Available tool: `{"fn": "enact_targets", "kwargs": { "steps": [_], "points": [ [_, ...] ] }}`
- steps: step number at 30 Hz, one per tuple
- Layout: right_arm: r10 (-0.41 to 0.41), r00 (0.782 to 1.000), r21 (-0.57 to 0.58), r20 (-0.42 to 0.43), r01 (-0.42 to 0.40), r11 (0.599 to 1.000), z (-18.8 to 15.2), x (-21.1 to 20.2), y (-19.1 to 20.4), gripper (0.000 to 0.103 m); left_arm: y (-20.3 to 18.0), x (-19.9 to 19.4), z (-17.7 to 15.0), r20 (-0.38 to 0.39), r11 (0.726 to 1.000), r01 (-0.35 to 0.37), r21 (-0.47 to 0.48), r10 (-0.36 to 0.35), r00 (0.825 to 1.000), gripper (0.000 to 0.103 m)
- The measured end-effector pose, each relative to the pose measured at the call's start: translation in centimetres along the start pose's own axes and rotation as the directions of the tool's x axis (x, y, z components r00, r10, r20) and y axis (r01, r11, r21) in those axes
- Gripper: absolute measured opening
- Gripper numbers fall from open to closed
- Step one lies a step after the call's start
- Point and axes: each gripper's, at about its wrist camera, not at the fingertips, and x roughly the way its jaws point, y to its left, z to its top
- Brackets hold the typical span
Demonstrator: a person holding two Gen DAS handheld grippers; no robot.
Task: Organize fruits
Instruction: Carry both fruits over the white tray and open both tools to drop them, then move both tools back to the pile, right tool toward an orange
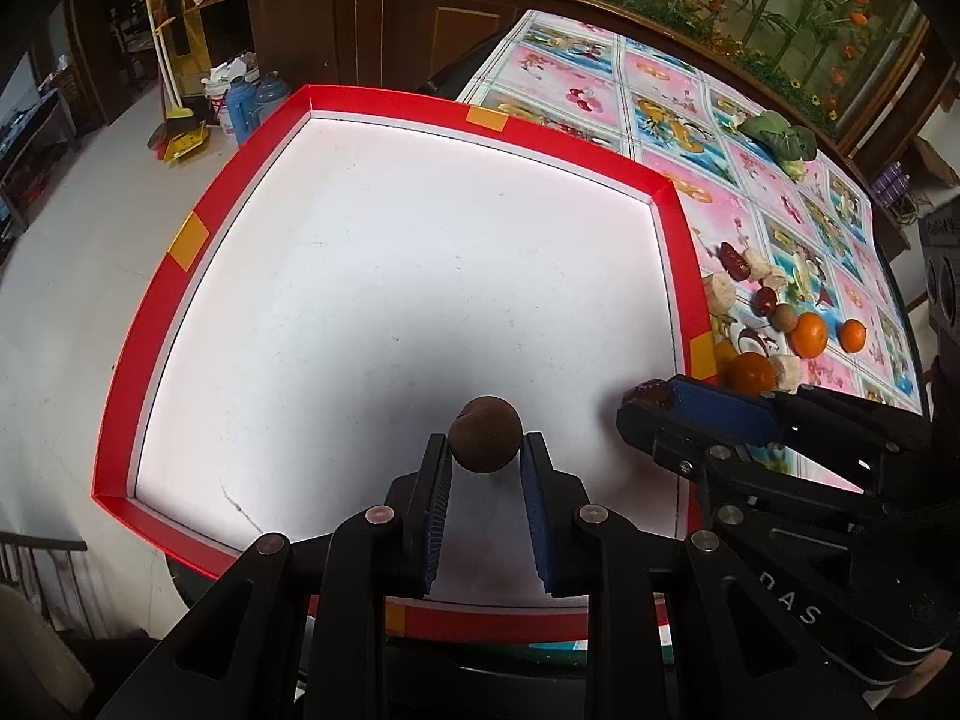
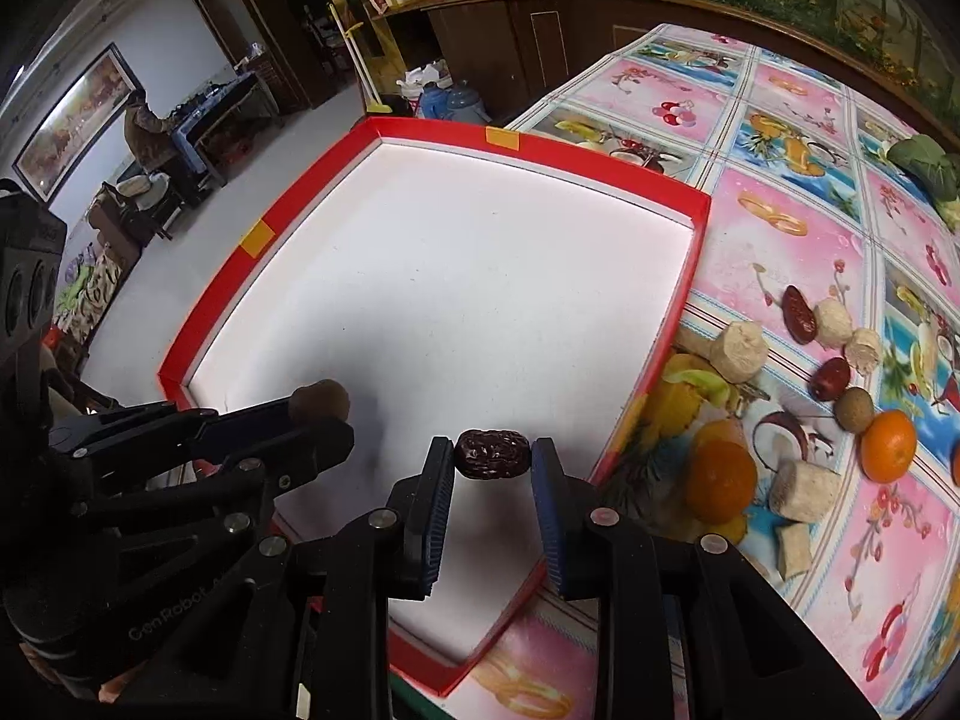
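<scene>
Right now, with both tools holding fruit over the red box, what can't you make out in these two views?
- Left wrist view: the date in the right tool is mostly hidden by its blue pad.
- Right wrist view: the longan in the left tool is blurred, its lower half behind a finger.
- Both views: the box's near corner is covered by the tools.
- Right wrist view: an orange is cut off at the right edge.

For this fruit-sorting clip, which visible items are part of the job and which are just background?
Part of the job:
left gripper holding the round brown fruit
right gripper holding the dark red date
red tray
oranges
loose dates
pale cut chunks

Just lying about:
green leafy vegetable
thermos flasks
broom
</scene>
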Motion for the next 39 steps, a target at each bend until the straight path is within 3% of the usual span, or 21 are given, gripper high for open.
{"fn": "enact_targets", "kwargs": {
  "steps": [7,10,15,18,20,21,30,39],
  "points": [
    [-0.007,1.000,-0.010,-0.019,0.007,1.000,-0.1,1.5,0.1,0.027,1.0,2.1,0.4,-0.002,1.000,0.019,-0.015,-0.019,1.000,0.027],
    [0.013,1.000,-0.007,-0.020,-0.013,1.000,-0.1,1.4,-0.1,0.030,1.1,1.9,0.4,0.019,1.000,0.005,-0.018,-0.005,1.000,0.047],
    [0.059,0.997,0.064,0.043,-0.062,0.996,-0.1,-1.8,-1.7,0.033,0.6,0.0,0.1,0.065,1.000,0.016,-0.017,-0.015,0.998,0.055],
    [0.052,0.991,0.094,0.125,-0.064,0.993,-0.8,-6.0,-3.0,0.046,-1.0,-1.9,-0.3,0.110,1.000,0.023,0.010,-0.024,0.994,0.063],
    [0.020,0.981,0.127,0.191,-0.045,0.991,-1.8,-9.1,-4.5,0.064,-2.4,-2.6,-0.7,0.126,0.999,0.039,0.037,-0.044,0.991,0.066],
    [0.012,0.979,0.138,0.206,-0.041,0.990,-2.1,-9.9,-5.0,0.067,-3.4,-2.9,-0.9,0.133,0.997,0.048,0.056,-0.055,0.990,0.068],
    [-0.133,0.963,0.290,0.235,0.061,0.955,-7.3,-13.9,-12.5,0.076,-10.0,-1.7,-2.8,0.083,0.979,0.115,0.168,-0.130,0.988,0.072],
    [-0.166,0.969,0.362,0.181,0.091,0.928,-9.4,-14.9,-15.9,0.076,-15.0,0.3,-2.0,0.043,0.965,0.070,0.253,-0.084,0.996,0.070]
  ]
}}
